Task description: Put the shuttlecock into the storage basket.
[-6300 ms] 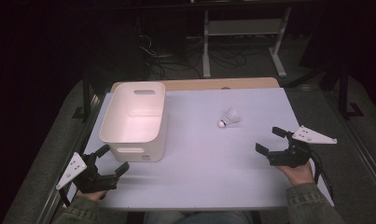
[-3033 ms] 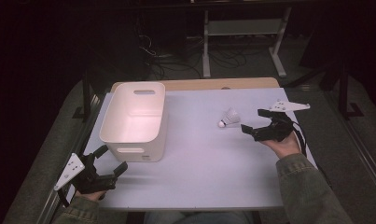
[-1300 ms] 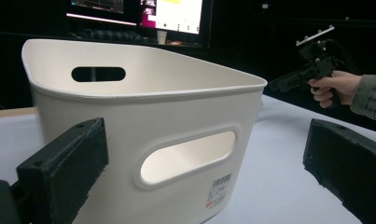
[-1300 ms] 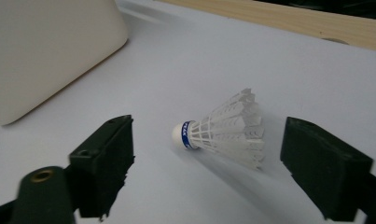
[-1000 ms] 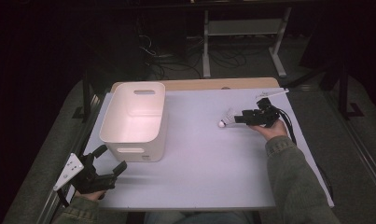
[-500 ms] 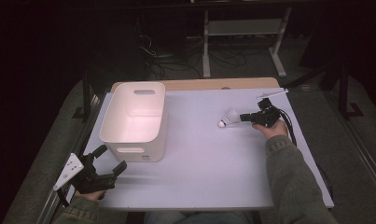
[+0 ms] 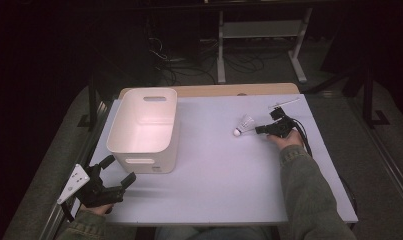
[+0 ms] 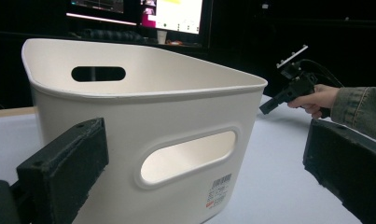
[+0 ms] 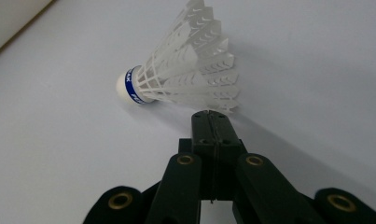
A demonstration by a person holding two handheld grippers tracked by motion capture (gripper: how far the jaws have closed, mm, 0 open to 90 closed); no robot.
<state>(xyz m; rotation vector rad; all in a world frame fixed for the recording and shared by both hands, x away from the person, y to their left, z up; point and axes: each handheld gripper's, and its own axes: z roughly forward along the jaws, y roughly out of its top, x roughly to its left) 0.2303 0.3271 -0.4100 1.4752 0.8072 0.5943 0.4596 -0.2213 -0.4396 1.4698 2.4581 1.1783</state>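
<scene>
At about 7 o'clock on the bench, the left tool rests with its jaws spread wide and nothing between them, aimed at the near wall of the bin, which stands at about 10 o'clock, upright and empty as far as the high view shows. That tool lies just beside the bin's near corner, so a careless twitch of the left hand could nudge the light bin and turn its mouth away from where a drop would be aimed. Moving right, the shuttlecock lies on its side at about 1 o'clock, cork end toward the bin, feather skirt toward the right tool. In the right gripper view that tool has its jaws pressed together, their tip meeting the rim of the skirt; whether any feather is pinched I cannot tell, since the tips hide the contact. The main risk, as I judge it, is a hold on one thin vane or none: on a lift, the shuttlecock could slip free, roll on the smooth bench, or swing from the edge and fall short of the bin. Clenching harder could crush or bend the skirt. Pushing forward with jaws closed would merely shove it away toward 11 o'clock.
</scene>
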